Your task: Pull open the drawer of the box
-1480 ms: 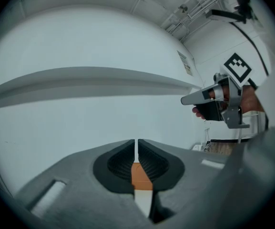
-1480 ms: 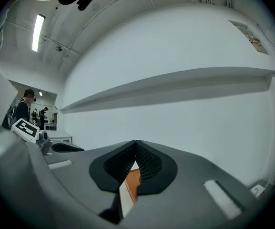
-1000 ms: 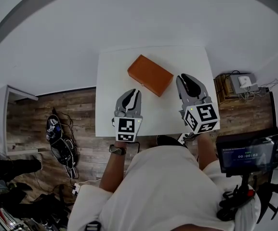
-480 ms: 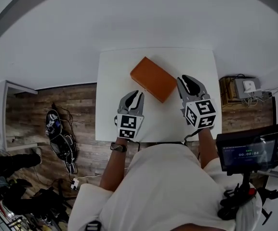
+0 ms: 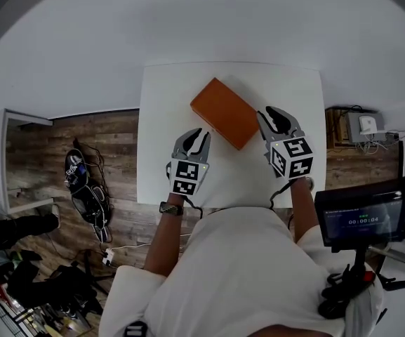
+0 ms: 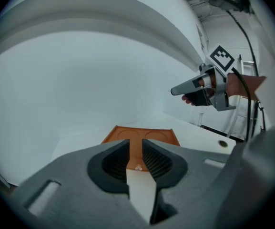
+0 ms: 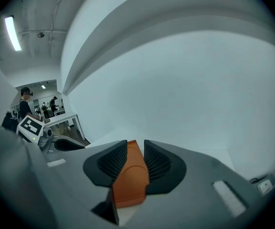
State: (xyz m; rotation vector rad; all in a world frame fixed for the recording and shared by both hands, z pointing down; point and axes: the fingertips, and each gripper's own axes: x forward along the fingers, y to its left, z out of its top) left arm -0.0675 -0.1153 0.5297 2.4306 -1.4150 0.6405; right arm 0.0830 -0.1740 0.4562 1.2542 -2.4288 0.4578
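Hovering by the orange box (image 5: 224, 112), which looks shut mid-worktop (image 5: 167, 90), so the whole drawer pull's still to do. Left tool (image 5: 195, 135) and right tool (image 5: 272, 114) have just been opening, jaws partway apart, gripping nothing.

An orange box (image 5: 224, 112) lies slantwise on the white worktop (image 5: 166, 93). The left tool (image 5: 196, 135) hangs over the worktop near the box's left edge. The right tool (image 5: 273, 113) is just beside the box's right corner. Both tools' jaws have just been opening and have nothing between them. Wooden floor (image 5: 69, 128) shows at the left, and a screen (image 5: 365, 218) at the lower right.
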